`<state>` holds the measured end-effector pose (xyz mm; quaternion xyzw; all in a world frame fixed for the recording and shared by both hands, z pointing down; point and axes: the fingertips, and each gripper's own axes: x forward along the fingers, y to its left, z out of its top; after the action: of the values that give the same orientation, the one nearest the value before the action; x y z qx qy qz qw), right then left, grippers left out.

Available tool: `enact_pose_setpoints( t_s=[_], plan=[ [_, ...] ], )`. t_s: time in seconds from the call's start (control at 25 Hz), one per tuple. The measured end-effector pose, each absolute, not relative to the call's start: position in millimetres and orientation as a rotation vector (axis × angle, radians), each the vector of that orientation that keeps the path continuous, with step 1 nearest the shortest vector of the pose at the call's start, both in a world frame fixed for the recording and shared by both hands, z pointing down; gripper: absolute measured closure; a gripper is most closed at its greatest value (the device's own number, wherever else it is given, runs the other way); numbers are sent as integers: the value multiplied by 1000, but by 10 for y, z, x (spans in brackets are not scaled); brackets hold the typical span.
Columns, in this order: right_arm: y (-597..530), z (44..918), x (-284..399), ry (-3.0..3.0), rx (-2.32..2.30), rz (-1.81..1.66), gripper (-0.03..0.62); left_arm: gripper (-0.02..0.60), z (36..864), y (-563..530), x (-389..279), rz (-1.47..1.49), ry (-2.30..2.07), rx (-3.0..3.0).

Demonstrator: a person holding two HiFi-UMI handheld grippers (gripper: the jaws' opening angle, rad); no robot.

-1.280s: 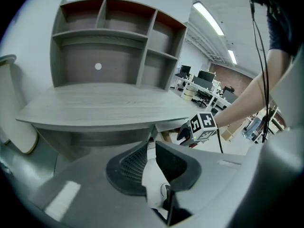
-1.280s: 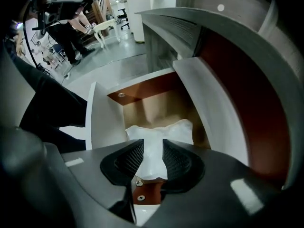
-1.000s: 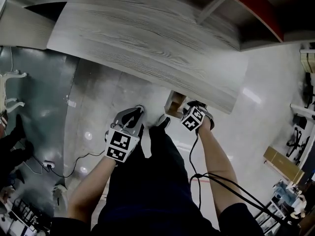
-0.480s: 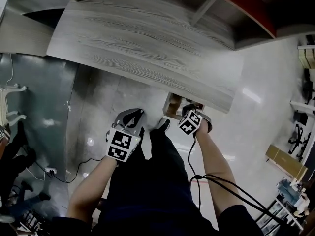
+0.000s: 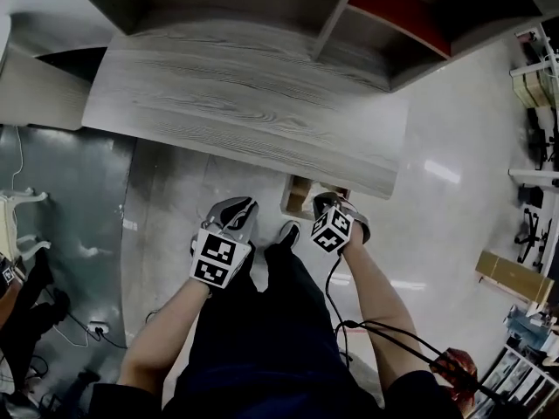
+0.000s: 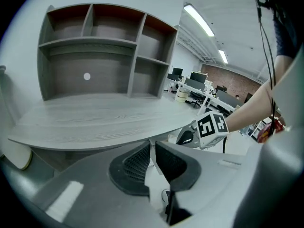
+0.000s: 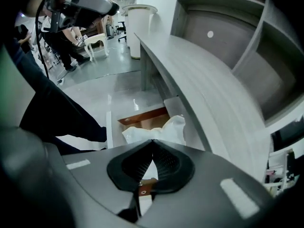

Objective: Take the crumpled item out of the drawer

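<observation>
Person standing at a grey wooden desk (image 5: 244, 103), looking down at two handheld grippers. The right gripper (image 7: 152, 141) is pinching a white crumpled item (image 7: 166, 129) at its jaw tips, which are pressing together on it. The item is hanging over the open drawer (image 7: 142, 119) under the desk edge (whether it is touching the drawer cannot be told). The left gripper (image 6: 152, 146) is hovering beside the right one, near the desk edge, its jaws all but closed and holding nothing. Shelves (image 6: 95, 46) are standing at the desk's back.
</observation>
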<state>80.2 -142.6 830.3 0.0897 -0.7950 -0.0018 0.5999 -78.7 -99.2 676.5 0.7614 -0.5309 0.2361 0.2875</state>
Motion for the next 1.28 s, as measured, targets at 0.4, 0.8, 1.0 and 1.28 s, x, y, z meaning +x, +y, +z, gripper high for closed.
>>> enact_pose_setpoints(
  t_s=[0.4,0.8,1.0,1.28],
  plan=[
    [-1430,7637,732,-1961,263,-14,586,545,6483,-1059,-683,627,-1417,2120],
    [-2317,6745,747,-2152,657,251,586,545,6207,-1270,-857,558,-1514,2141],
    [-2775,6715,735,-2159,811,460,586,545,6130,-1306,-1056,530,-1579,2106],
    [-3108,7094,560,-2074,834,626,586,545,6089,-1188,-1424,527,-1681,2005]
  ],
)
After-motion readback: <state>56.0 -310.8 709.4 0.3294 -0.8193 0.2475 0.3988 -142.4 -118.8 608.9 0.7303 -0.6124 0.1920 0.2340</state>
